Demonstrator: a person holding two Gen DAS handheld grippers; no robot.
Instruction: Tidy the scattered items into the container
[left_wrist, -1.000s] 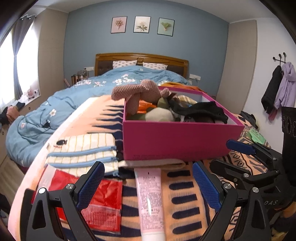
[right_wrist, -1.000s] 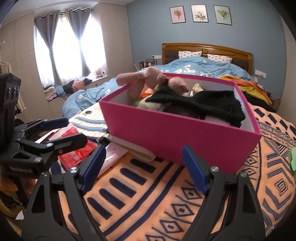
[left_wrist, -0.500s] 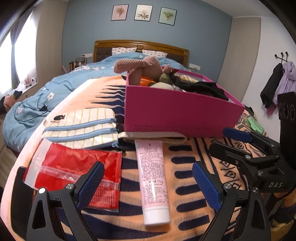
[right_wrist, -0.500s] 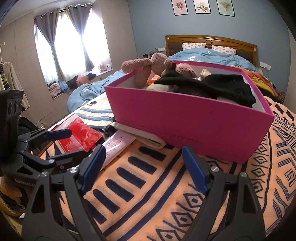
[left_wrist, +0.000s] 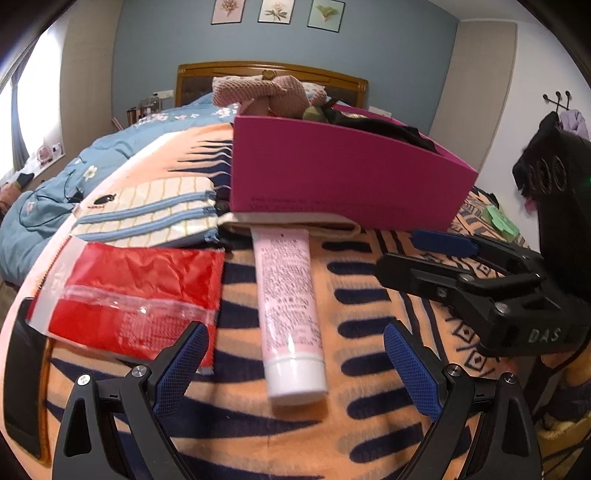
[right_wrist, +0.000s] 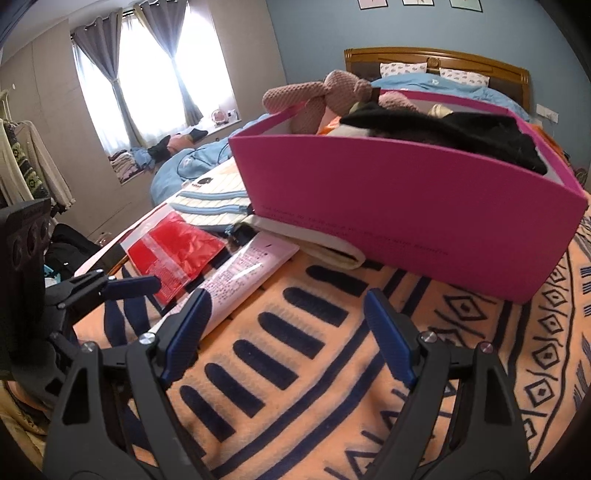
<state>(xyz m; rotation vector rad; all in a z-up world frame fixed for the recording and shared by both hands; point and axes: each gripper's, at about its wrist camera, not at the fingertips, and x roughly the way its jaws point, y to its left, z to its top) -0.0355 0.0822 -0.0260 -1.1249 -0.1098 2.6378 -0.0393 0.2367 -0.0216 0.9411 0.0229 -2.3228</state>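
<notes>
A magenta box (left_wrist: 343, 181) (right_wrist: 406, 206) stands on the orange patterned blanket, filled with a pink knitted toy (left_wrist: 266, 94) and black clothing (right_wrist: 454, 133). A pink tube (left_wrist: 290, 306) (right_wrist: 243, 277) lies in front of it, cap toward me. My left gripper (left_wrist: 295, 373) is open low over the tube's cap end, one finger on each side. A red packet (left_wrist: 136, 291) (right_wrist: 177, 243) and a striped zip pouch (left_wrist: 155, 210) (right_wrist: 214, 199) lie to the left. My right gripper (right_wrist: 284, 343) is open and empty above the blanket, right of the tube.
A beige folded item (left_wrist: 295, 223) lies partly under the box's front edge. The blanket (right_wrist: 332, 369) covers a raised surface whose left edge drops off beside the red packet. A bed with blue bedding (left_wrist: 74, 173) lies behind. Clothes hang on the right wall (left_wrist: 569, 122).
Both grippers have dropped lower and closer to the blanket. The left gripper has come down over the pink tube, which now lies between its open fingers. No object has moved.
</notes>
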